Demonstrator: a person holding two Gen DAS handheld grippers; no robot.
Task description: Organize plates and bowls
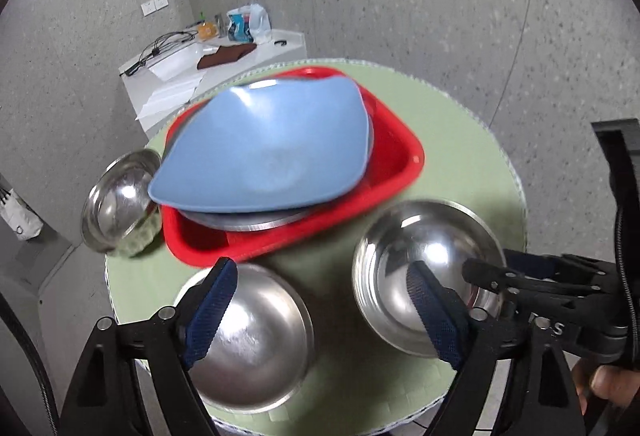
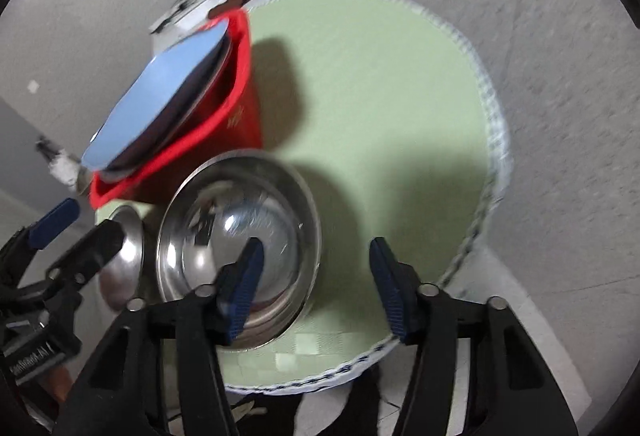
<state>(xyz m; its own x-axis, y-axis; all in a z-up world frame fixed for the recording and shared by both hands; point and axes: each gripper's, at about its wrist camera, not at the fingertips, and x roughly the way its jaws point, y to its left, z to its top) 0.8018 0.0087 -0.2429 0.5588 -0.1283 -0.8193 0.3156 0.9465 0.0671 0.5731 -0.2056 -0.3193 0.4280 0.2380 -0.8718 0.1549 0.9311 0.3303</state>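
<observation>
Spread wide, the left gripper (image 1: 320, 312) hangs over a steel bowl (image 1: 256, 340) while the right gripper (image 2: 316, 288), also spread, straddles another bowl's (image 2: 240, 248) rim, likely to stack them near the red tray (image 1: 392, 172).

Three steel bowls are in sight, one (image 1: 248, 336) between the left gripper's fingers, one (image 1: 428, 276) just right of them and one (image 1: 116, 202) far ahead-left, plus one blue plate (image 1: 264, 144), one steel plate (image 1: 248, 222) beneath it and one red tray (image 1: 392, 172).
</observation>
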